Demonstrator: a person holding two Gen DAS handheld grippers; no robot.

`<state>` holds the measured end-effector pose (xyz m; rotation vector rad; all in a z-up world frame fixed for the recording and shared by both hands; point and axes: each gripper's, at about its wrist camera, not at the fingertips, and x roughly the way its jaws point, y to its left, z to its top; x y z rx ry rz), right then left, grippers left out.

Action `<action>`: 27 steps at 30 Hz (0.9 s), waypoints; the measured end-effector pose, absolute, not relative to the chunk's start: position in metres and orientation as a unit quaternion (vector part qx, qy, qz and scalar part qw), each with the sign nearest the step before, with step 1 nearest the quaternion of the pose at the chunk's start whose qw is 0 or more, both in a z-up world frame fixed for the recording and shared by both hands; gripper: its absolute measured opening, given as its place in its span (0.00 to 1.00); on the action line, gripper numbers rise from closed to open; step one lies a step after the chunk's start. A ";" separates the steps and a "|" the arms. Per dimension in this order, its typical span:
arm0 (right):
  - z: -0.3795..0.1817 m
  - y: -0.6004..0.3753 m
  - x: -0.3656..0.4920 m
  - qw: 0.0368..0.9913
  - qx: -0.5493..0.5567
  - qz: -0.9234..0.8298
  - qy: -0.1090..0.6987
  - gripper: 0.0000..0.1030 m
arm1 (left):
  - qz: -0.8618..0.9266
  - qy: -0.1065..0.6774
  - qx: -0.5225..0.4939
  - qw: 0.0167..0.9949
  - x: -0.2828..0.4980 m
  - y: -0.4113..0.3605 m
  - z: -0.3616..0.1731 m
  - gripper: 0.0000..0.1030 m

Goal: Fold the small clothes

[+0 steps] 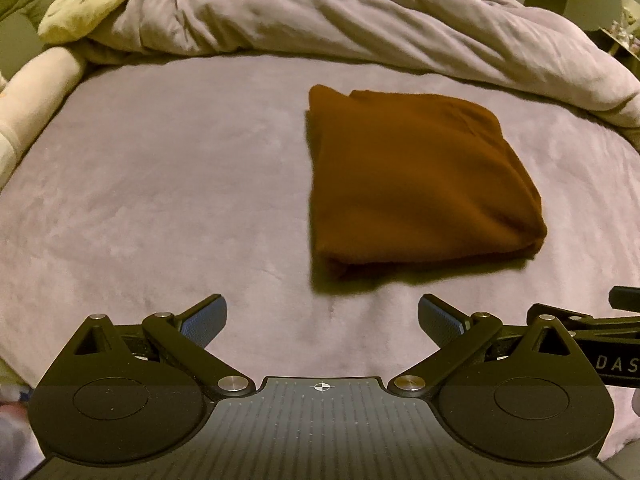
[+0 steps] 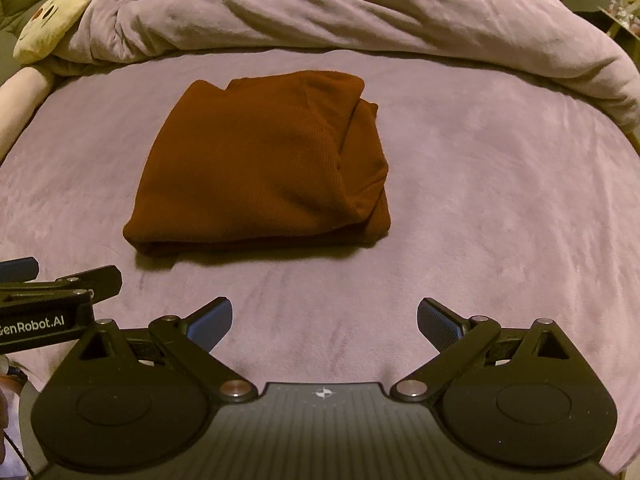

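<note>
A brown garment [image 1: 416, 188] lies folded into a compact rectangle on the lilac bed sheet [image 1: 160, 200]. It also shows in the right wrist view [image 2: 260, 168], ahead and left of centre. My left gripper [image 1: 322, 320] is open and empty, hovering over the sheet just short of the garment's near edge. My right gripper [image 2: 324, 322] is open and empty, near the sheet and to the right of the garment's near edge. The two grippers sit side by side; neither touches the cloth.
A bunched lilac duvet [image 1: 360, 20] runs along the far side of the bed. A cream plush toy with a face [image 1: 92, 0] lies at the far left, its limb [image 1: 36, 92] along the left edge. The duvet also shows in the right wrist view [image 2: 320, 12].
</note>
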<state>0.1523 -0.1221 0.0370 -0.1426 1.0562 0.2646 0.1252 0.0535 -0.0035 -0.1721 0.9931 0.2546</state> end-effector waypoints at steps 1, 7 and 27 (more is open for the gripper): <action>0.037 -0.122 0.152 0.853 -0.068 0.125 0.502 0.96 | 0.120 0.476 -0.083 0.867 0.125 0.054 -0.004 1.00; 0.037 -0.124 0.152 0.852 -0.065 0.122 0.504 0.96 | 0.119 0.478 -0.080 0.867 0.125 0.052 -0.004 1.00; 0.037 -0.127 0.153 0.853 -0.057 0.121 0.505 0.96 | 0.117 0.482 -0.071 0.865 0.126 0.049 -0.008 1.00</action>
